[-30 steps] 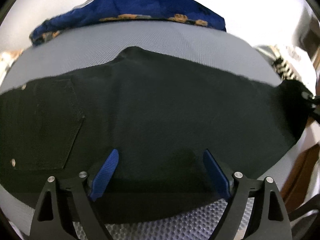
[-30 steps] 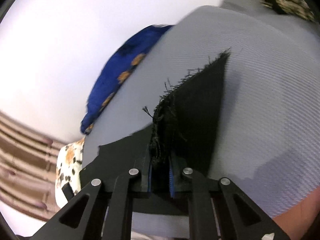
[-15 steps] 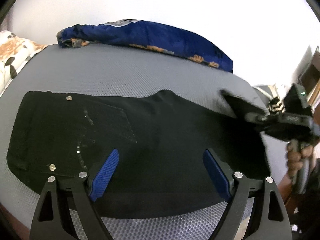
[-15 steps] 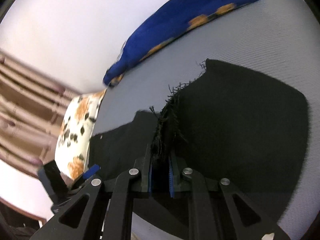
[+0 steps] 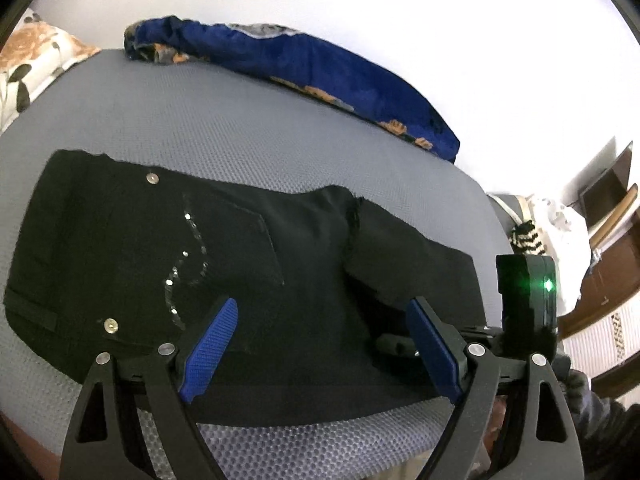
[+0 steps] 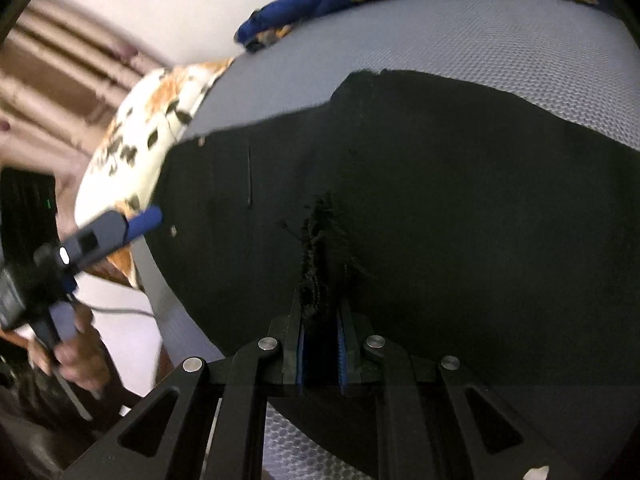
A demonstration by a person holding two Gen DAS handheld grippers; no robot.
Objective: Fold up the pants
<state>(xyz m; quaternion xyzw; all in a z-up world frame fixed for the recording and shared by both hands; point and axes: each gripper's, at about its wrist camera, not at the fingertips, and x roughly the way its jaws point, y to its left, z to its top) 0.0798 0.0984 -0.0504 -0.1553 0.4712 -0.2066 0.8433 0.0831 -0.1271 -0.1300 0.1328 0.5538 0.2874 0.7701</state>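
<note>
Blue floral cloth lies on grey mattress

A plain white wall fills twelve o'clock above the grey mesh-textured mattress, with dark brown wooden furniture at three o'clock.

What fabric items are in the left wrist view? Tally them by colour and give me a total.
Black: 1, the black pants
Blue with orange print: 1, the blue cloth
White with orange flowers: 1, the floral fabric
Black-and-white striped: 1, the striped fabric
Total: 4
</note>
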